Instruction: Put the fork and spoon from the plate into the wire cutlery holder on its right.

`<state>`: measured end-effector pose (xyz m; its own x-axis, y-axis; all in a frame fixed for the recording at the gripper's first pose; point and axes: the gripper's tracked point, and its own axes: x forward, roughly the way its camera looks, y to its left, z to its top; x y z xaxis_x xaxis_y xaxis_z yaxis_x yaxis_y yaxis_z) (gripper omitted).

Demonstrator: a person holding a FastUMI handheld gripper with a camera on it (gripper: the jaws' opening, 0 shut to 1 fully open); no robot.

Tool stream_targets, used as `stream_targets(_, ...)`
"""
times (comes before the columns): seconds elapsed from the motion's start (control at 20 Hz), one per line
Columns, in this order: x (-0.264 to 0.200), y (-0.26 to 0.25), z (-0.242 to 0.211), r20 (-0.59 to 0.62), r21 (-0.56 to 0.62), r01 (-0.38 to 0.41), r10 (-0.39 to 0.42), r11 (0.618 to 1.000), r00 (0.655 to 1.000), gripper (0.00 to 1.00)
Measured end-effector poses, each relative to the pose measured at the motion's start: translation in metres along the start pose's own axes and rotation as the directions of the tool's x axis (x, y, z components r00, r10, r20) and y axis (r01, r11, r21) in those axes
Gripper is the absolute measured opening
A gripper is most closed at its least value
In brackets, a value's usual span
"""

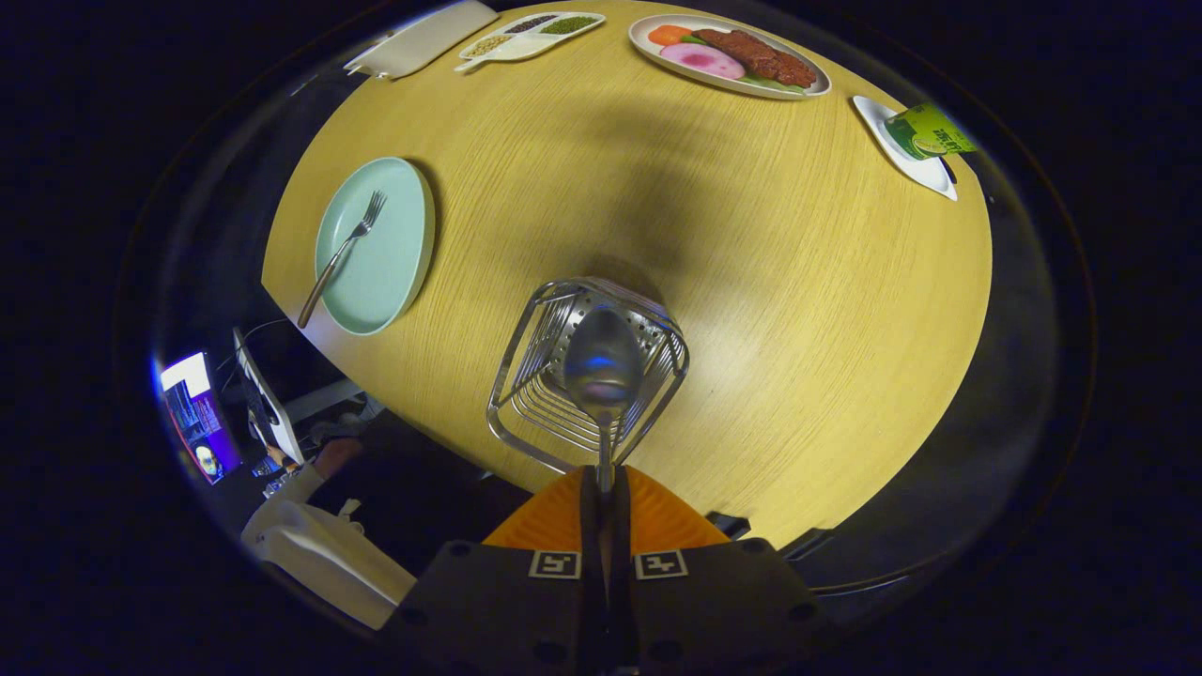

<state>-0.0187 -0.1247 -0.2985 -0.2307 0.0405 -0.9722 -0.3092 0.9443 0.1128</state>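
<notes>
So we've got the gripper (pixel 602 488) pinched tight on the handle of the spoon (pixel 602 364), both fingers pressing it with barely any gap, and the spoon bowl is sticking out ahead right over the open top of the wire cutlery holder (pixel 535 376), which sits on the round wooden table (pixel 798 310) just beyond the fingers. We can't tell if the spoon is touching the wires or just hanging above them. The fork (pixel 342 253) is lying on the pale green plate (pixel 394 272), off to the left of the holder and well apart from it, its handle poking past the plate rim. On the far side of the table we see a platter of food (pixel 648 33)
</notes>
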Motion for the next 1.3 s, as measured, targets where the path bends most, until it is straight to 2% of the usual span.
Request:
stream_targets(0.15, 0.000, 0.000, 0.000, -0.014, -0.011, 0.007, -0.007, 1.000, 1.000, 0.06)
stream_targets(0.4, -0.006, 0.003, 0.007, 0.016, -0.013, 0.005, -0.005, 1.000, 1.000, 0.16)
stream_targets(0.5, -0.011, 0.004, 0.014, 0.051, -0.007, 0.001, -0.001, 1.000, 0.999, 0.31)
stream_targets(0.55, -0.016, 0.004, 0.017, 0.075, -0.003, -0.001, 0.001, 1.000, 0.997, 0.53)
stream_targets(0.6, -0.022, 0.007, 0.022, 0.106, 0.006, -0.014, 0.013, 1.000, 0.994, 0.65)
stream_targets(0.65, -0.029, 0.010, 0.026, 0.139, 0.023, -0.025, 0.022, 0.999, 0.990, 0.89)
stream_targets(0.7, -0.036, 0.013, 0.031, 0.184, 0.043, -0.039, 0.030, 0.998, 0.982, 0.98)
stream_targets(0.85, -0.066, 0.029, 0.045, 0.342, 0.087, -0.097, 0.061, 0.992, 0.938, 0.99)
stream_targets(1.0, -0.099, 0.046, 0.053, 0.486, 0.134, -0.145, 0.062, 0.980, 0.872, 0.99)
stream_targets(1.15, -0.126, 0.063, 0.054, 0.584, 0.150, -0.145, 0.031, 0.978, 0.811, 0.99)
stream_targets(1.3, -0.148, 0.084, 0.055, 0.681, 0.139, -0.125, -0.003, 0.982, 0.732, 0.99)
